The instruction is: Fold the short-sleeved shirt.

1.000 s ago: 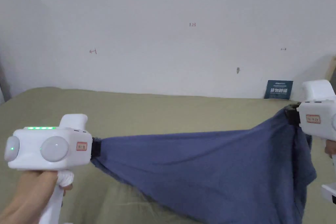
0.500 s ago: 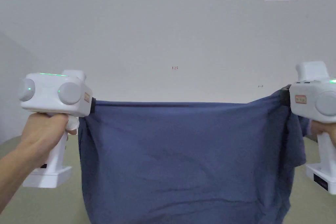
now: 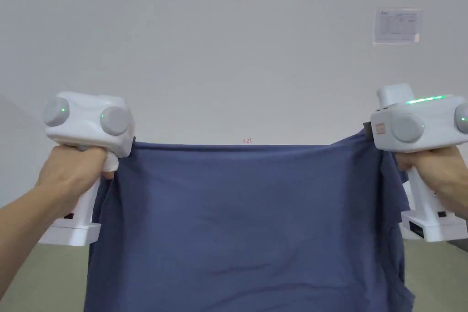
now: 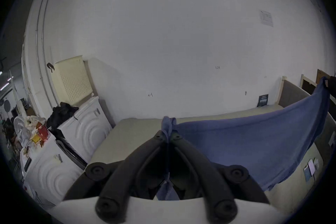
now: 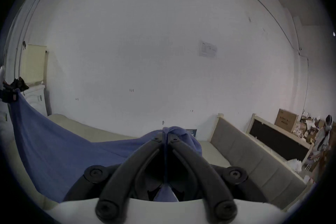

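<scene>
Head view: holding blue shirt (image 3: 247,221) stretched in air above bed (image 3: 27,276), unfolded. Left gripper view: left hand-held gripper (image 4: 168,134) pinching one top corner, jaws closed. Right gripper view: right hand-held gripper (image 5: 165,135) clamping the other. No fold made yet; laying flat and all folding remaining, probably.

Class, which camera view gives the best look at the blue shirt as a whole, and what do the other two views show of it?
The head view: the blue shirt hangs spread wide between both tongs, its top edge taut. The left gripper view shows a bunched corner pinched in the left tongs, the cloth stretching away sideways. The right gripper view shows the same at the right tongs.
</scene>
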Demonstrator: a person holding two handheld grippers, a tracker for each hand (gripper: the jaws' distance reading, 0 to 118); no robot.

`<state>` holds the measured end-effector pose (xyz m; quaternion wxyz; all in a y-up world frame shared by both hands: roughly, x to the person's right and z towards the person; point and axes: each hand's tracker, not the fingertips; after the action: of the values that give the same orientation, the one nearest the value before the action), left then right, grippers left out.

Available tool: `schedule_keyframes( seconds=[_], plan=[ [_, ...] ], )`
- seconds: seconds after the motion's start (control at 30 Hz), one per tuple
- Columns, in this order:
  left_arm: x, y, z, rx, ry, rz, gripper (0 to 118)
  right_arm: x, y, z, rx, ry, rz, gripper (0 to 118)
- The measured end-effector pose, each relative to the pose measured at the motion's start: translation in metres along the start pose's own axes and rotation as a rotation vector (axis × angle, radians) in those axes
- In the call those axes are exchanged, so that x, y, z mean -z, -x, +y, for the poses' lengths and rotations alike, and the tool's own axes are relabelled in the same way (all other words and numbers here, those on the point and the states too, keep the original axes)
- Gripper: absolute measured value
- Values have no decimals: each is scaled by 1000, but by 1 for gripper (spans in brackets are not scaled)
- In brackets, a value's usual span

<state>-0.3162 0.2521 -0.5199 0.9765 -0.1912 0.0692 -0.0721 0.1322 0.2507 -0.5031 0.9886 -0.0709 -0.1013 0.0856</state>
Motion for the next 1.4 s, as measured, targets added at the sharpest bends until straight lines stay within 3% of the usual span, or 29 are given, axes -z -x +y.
schedule_keyframes(
  seconds=[0.23,0.33,0.4,0.5,0.6,0.73,0.8,1.1,1.27,1.4],
  plan=[
    [62,-16,25,-27,-30,55,2,63,6,29,18,-7,3,2],
    [94,-21,17,-53,-30,78,2,88,14,23,69,10,2,2],
    [114,-24,7,-64,-16,89,2,103,23,10,60,21,5,2],
    [146,-31,-22,-57,11,86,2,127,37,-27,51,53,-9,2],
    [180,-40,-69,-2,71,91,2,148,49,-81,97,130,33,2],
    [220,-50,-146,21,170,60,2,159,71,-167,51,231,38,2],
    [229,-54,-182,30,200,47,2,158,75,-204,78,277,53,2],
    [206,-56,-290,33,274,-29,2,100,77,-306,95,372,64,2],
    [139,-39,-322,15,281,-79,2,16,61,-322,30,372,95,2],
    [77,-19,-352,-4,306,-119,2,-49,38,-344,95,388,107,2]
  ],
)
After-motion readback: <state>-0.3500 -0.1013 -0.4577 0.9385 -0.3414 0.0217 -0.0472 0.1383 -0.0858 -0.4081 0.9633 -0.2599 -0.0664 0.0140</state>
